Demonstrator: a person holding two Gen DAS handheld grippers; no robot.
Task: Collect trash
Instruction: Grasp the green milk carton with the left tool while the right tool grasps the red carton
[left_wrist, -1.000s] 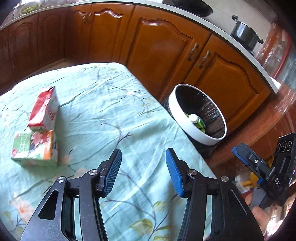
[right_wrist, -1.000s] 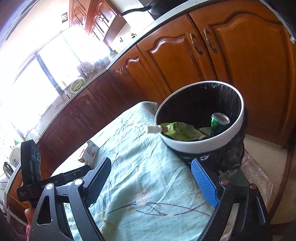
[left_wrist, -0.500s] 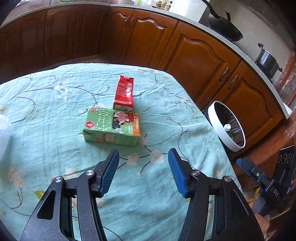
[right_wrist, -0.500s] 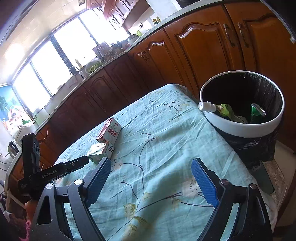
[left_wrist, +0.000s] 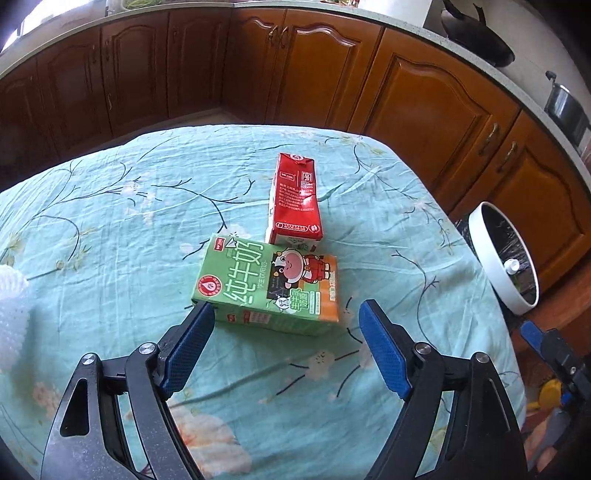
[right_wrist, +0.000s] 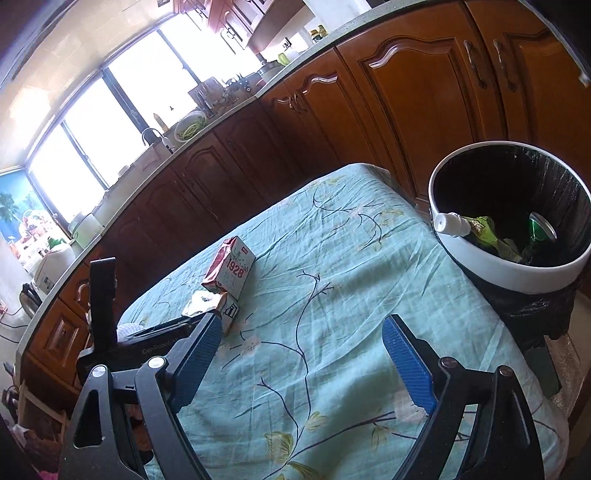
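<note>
Boxy green carton (left_wrist: 266, 286) (glossy card) flat on creased tablecloth (left_wrist: 110, 229).

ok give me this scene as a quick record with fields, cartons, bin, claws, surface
surface: table under a teal floral cloth
green carton: lying flat, nearest the left claw
red carton: lying just behind the green carton, seems to touch it
bin: white rim, black liner, beside the table edge; a white-capped bottle, green wrapper and can inside
left claw: open, empty, jaws either side of the green carton's near edge
right claw: open, empty, above the cloth
left to collect: both cartons
</note>
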